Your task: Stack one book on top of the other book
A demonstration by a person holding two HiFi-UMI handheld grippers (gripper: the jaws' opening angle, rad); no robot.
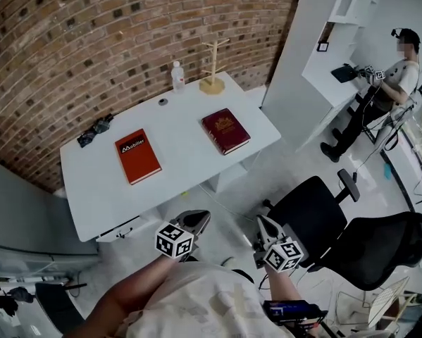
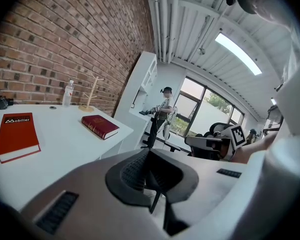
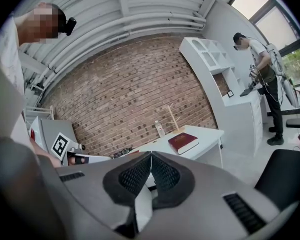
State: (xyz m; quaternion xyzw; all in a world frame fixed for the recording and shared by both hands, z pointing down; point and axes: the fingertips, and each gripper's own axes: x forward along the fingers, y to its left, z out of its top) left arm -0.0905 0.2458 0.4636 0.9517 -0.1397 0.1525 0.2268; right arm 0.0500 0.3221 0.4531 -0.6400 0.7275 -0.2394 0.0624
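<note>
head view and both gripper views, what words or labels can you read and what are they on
"Mobilier": white print on the cover of the orange-red book.
Dark red book: gold print on the cover, too small to read.
Water bottle: label too small to read.
Marker cubes: black-and-white square patterns, no words.

On the white tabletop [image 1: 184, 162] two books lie flat and well apart: an orange-red book [image 1: 137, 155] to the left and a dark red book [image 1: 226, 130] to the right. At the far edge stand a clear bottle [image 1: 177, 76] and a wooden stand [image 1: 213, 69]. The left tongs [image 1: 196, 220] and right tongs [image 1: 266, 224] hang on the near side, off the tabletop. A black chair [image 1: 316, 220] stands to the right.
</note>
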